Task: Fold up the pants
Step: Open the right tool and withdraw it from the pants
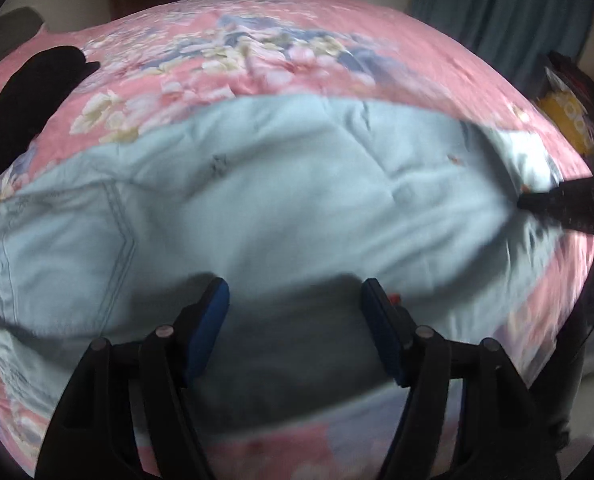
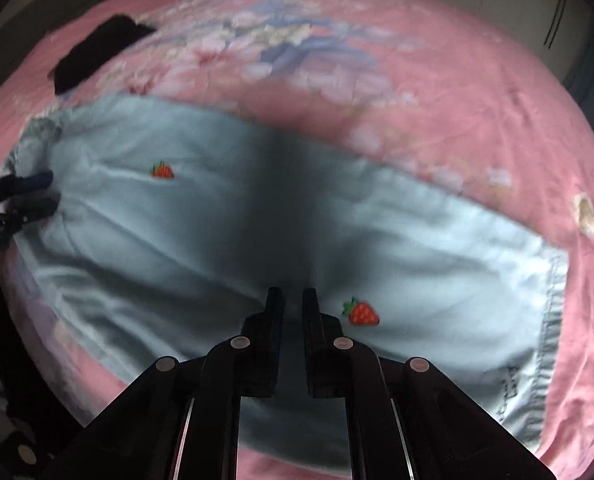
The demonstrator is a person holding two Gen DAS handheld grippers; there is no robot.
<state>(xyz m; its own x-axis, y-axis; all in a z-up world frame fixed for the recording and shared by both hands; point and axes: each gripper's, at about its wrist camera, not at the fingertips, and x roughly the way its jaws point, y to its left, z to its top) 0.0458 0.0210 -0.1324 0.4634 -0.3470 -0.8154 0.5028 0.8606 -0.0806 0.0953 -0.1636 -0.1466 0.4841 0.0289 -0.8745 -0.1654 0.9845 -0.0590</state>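
Left gripper [image 1: 295, 294] hovered wide open above the pale blue pants [image 1: 281, 184]; right gripper [image 2: 293, 300], at their 3 o'clock edge, looked nearly closed, holding nothing visible

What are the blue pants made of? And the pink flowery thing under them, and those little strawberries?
The pants look like soft, matte light-blue denim or cotton: they wrinkle, and stitched seams show. The pink flowery cover looks like thin printed bedding cloth, probably cotton, with small creases. The strawberries seem to be embroidery or sewn-on patches; blur leaves that open.
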